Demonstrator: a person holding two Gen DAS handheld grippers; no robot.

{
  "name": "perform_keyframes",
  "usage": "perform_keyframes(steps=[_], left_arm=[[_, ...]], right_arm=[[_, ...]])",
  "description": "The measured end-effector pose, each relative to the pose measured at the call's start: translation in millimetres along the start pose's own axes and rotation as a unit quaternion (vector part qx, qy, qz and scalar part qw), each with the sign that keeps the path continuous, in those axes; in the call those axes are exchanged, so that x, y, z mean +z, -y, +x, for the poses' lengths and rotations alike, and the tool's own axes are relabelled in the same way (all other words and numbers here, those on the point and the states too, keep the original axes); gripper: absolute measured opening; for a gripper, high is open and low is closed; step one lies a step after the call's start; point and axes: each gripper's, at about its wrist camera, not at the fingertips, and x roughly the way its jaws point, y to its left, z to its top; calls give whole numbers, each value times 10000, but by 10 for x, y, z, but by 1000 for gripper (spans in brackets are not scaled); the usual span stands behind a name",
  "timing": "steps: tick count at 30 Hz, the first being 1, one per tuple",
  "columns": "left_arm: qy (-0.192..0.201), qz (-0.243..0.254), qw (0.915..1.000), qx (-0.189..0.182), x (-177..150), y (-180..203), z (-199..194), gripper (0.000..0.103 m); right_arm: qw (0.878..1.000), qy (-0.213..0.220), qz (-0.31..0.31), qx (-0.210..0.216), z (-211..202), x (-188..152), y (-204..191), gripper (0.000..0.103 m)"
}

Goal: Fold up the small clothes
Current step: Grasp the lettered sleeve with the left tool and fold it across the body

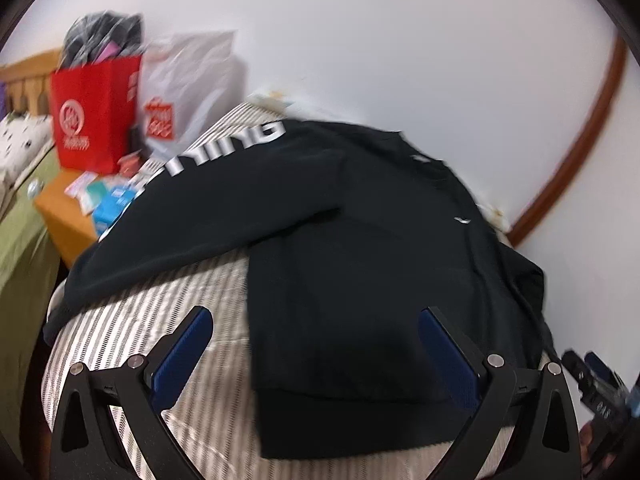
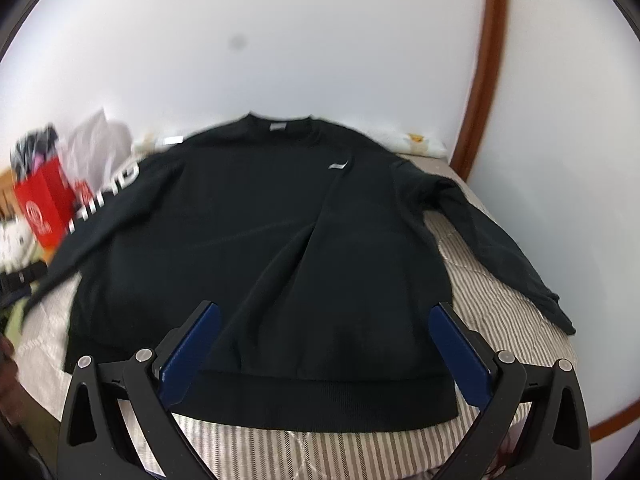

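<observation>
A black long-sleeved sweatshirt (image 2: 256,240) lies flat and face up on a striped bedspread (image 2: 480,280), collar toward the wall, hem toward me. Its left sleeve carries white letters (image 2: 120,184); its right sleeve (image 2: 500,240) stretches out to the right. In the left wrist view the sweatshirt (image 1: 360,260) shows from its left side, with the lettered sleeve (image 1: 224,148) across the bed. My left gripper (image 1: 316,320) is open and empty above the hem's left part. My right gripper (image 2: 324,312) is open and empty above the hem's middle. The right gripper also shows at the left wrist view's right edge (image 1: 600,384).
A red paper bag (image 1: 96,116) and a white plastic bag (image 1: 188,92) stand at the bed's far left by an orange surface (image 1: 68,216) with small packets. A white wall (image 2: 320,40) is behind the bed, with a brown door frame (image 2: 484,80) at the right.
</observation>
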Motion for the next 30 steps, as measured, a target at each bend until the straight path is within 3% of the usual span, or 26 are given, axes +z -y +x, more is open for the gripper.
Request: perform_keyframes(steps=[12, 18, 25, 28, 30], left_arm=[[63, -927, 9956, 96, -54, -678, 286, 99], [123, -1572, 9875, 0, 46, -1008, 456, 97], [329, -1725, 9841, 256, 225, -1058, 653, 94], [347, -1676, 9838, 537, 304, -1060, 725, 81], [359, -1683, 9823, 739, 339, -1067, 759, 71]], right_arm=[[9984, -433, -317, -181, 558, -61, -173, 102], [9977, -543, -335, -220, 707, -50, -180, 102], [9963, -752, -252, -344, 850, -19, -163, 102], [9954, -915, -225, -174, 894, -16, -199, 102], [9950, -888, -354, -277, 888, -19, -252, 102]])
